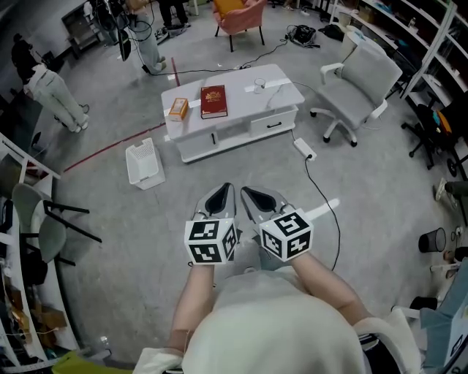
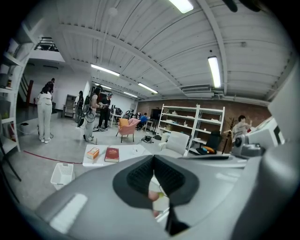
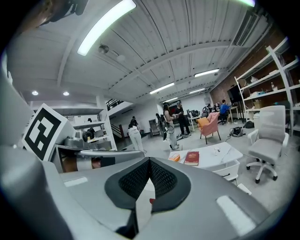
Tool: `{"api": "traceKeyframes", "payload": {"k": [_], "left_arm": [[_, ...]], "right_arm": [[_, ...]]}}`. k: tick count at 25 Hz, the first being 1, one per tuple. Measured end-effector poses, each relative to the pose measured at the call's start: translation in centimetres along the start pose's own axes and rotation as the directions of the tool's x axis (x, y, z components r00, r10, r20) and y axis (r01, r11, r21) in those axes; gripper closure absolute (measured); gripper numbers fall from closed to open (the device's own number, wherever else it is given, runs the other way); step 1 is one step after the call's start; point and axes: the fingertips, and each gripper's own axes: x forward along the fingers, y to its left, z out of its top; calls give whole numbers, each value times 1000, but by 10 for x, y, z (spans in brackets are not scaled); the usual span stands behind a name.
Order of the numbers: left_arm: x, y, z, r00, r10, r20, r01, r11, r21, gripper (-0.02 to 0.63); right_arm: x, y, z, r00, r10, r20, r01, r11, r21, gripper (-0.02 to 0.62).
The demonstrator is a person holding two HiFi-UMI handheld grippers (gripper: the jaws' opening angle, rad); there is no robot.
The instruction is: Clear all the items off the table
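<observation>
I carry my left gripper [image 1: 225, 191] and right gripper [image 1: 248, 194] side by side, jaws pressed together on nothing, since the low white table [image 1: 281, 91] is still well ahead. On it lie a red book [image 1: 213, 101] and an orange box [image 1: 178, 109].

Both grippers [image 1: 221, 199] [image 1: 257, 199] closed, side by side

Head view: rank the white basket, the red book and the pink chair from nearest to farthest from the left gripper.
1. The white basket, on the floor ahead and to the left of the left gripper.
2. The red book, on the white table straight ahead.
3. The pink chair, beyond the table, at the top edge.
</observation>
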Motion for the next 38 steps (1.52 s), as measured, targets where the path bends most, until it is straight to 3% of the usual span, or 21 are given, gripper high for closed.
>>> {"api": "traceKeyframes", "payload": {"k": [16,38], "left_arm": [[126,21,36,998,55,-11,-55,998,-34,595],[287,61,87,971,238,-39,-241,964,-114,595]], "right_arm": [[82,-98,46,998,48,-33,-49,998,-32,598],[182,-245,104,988,124,-86,-127,991,-30,598]]}}
